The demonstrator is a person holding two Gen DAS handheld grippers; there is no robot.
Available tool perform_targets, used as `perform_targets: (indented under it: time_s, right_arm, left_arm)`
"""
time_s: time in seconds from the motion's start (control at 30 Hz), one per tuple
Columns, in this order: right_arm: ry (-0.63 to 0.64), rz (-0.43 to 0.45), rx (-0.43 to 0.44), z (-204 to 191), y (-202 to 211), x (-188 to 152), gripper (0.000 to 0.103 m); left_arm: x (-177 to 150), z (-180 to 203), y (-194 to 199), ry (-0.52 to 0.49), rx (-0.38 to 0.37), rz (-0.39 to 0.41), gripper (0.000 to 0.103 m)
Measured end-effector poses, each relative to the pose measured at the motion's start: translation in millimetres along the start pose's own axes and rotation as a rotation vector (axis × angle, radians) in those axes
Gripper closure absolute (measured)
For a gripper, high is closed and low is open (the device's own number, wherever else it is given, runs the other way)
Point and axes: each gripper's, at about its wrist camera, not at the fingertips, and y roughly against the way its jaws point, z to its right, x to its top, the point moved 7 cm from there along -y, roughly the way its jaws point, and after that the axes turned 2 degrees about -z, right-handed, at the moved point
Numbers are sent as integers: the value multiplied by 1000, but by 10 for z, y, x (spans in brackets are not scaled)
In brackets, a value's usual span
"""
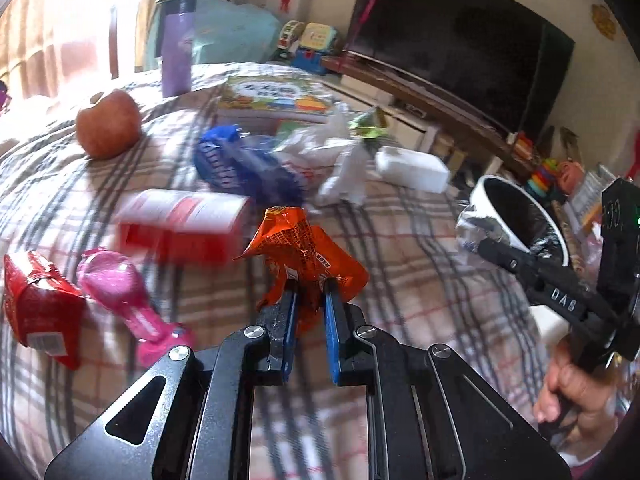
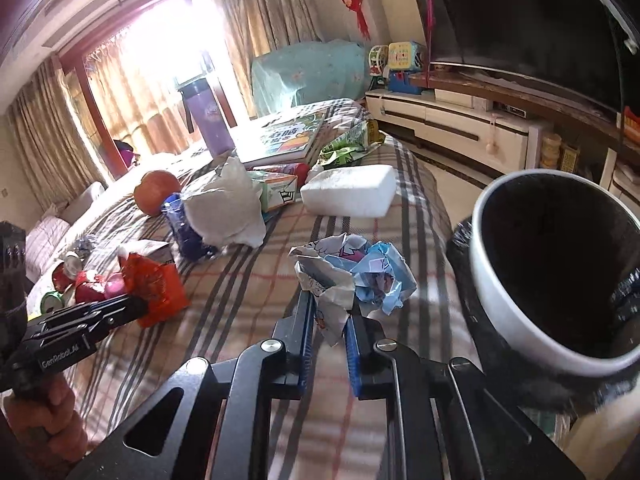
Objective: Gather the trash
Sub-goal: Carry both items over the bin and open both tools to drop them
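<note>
My left gripper (image 1: 311, 294) is shut on an orange snack wrapper (image 1: 298, 248) and holds it above the plaid table; it also shows in the right wrist view (image 2: 158, 288). My right gripper (image 2: 329, 310) is shut on a crumpled blue-and-white paper ball (image 2: 352, 270), held just left of a white bin lined with a black bag (image 2: 552, 264). The bin also shows at the right of the left wrist view (image 1: 516, 216), with my right gripper (image 1: 486, 246) at its rim.
On the plaid cloth (image 1: 400, 240) lie an apple (image 1: 109, 124), a red-and-white box (image 1: 180, 220), a pink toy (image 1: 124, 292), a red packet (image 1: 38, 308), a blue wrapper (image 1: 240, 164), white tissue (image 2: 228, 208), a white foam block (image 2: 348, 194), a book (image 2: 280, 136) and a purple bottle (image 2: 208, 116).
</note>
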Motion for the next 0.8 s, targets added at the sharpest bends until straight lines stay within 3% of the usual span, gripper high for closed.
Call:
perform_targets:
  time_s: [0.8]
  right_arm:
    - [-90,75,-46,428,727,-220,88]
  left_arm:
    - [-84,1052,6,-153,-149,-19,92]
